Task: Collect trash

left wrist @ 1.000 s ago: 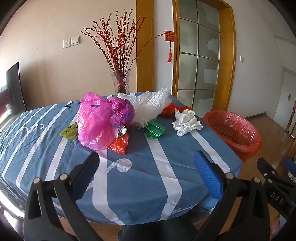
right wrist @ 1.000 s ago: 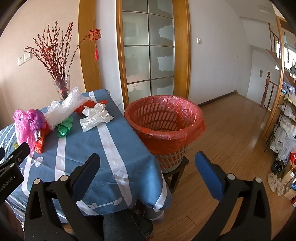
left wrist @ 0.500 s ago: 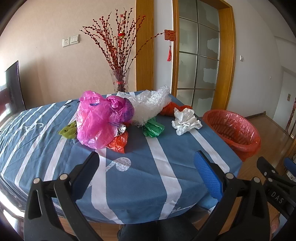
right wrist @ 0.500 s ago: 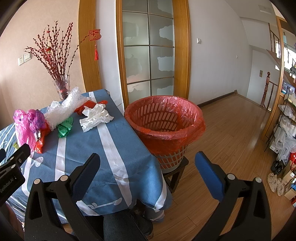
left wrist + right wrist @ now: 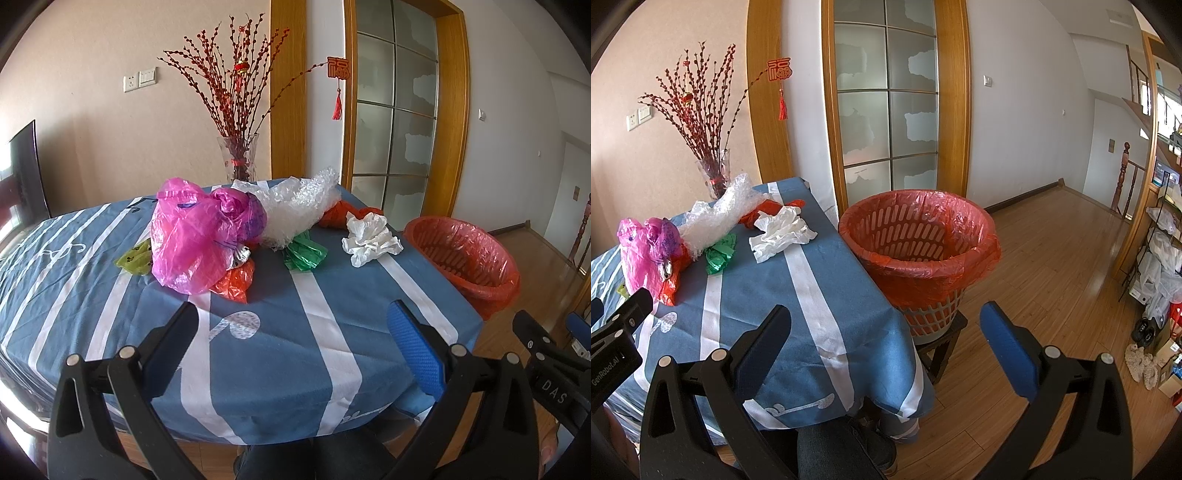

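While both claws gape empty | left claw (image 5: 295,336) | right claw (image 5: 886,332) | bin (image 5: 975,254) beside table edge (image 5: 871,280)

Landmark = bubble wrap (image 5: 295,206), mid table (image 5: 332,332). Left of it & touching: big plastic bag (image 5: 192,236). In front: small knotted bag (image 5: 304,254). Right: crumpled tissue (image 5: 371,240). Behind: vase w/ branches (image 5: 238,158). Far right, off table edge: lined basket (image 5: 919,247) on stool (image 5: 942,343).

worktop cloth (image 5: 325,332): blue, white stripes;
big bag (image 5: 192,240): pink;
crumpled paper (image 5: 369,240): white;
basket liner (image 5: 923,236): red;
small bag (image 5: 304,253): green
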Demonstrator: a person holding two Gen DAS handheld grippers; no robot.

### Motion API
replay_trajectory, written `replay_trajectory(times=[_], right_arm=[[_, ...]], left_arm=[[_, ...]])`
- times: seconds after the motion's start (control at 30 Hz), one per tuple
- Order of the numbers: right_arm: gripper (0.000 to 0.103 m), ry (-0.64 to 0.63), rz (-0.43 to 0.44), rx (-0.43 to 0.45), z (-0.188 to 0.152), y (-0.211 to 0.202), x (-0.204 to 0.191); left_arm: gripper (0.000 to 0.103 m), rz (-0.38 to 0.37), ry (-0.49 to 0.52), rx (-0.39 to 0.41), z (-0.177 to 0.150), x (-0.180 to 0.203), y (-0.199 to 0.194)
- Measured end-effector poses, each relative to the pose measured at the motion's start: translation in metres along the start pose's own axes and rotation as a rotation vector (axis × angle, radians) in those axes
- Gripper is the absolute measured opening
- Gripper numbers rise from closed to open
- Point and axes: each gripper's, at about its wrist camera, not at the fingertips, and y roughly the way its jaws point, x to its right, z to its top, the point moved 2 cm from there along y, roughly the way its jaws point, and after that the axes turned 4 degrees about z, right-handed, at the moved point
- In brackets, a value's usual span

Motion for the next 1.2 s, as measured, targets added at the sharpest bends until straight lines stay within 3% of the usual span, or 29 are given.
replay_trajectory(times=[1.2], right_arm=[[0.101, 0.000, 0.000, -0.002, 0.0002, 0.0012, -0.0006]], left_arm=[[0.099, -0.004, 0.001, -0.015, -0.0068, 0.0059, 0.0033]])
